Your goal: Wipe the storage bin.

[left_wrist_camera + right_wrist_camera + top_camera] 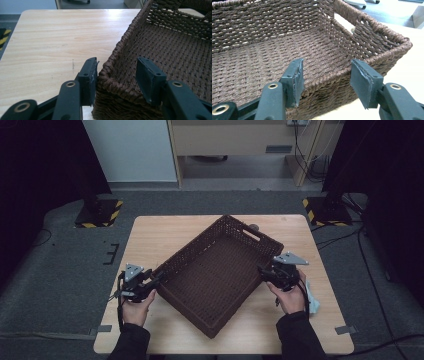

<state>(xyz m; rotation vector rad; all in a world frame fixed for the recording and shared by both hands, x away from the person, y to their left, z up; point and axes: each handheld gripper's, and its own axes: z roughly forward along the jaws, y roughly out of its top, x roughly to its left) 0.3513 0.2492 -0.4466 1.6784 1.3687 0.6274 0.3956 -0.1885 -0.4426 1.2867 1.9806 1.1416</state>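
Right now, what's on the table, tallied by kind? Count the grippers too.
Baskets: 1, brown wicker basket, set askew on the table.
Grippers: 2, left gripper and right gripper, each with its jaws astride the basket's rim.
Cloths: 1, pale cloth beside the right hand; what it is exactly is hard to tell.
Total: 4

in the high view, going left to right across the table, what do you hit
left gripper → brown woven basket, sitting askew on the table → right gripper → pale blue cloth by the right hand
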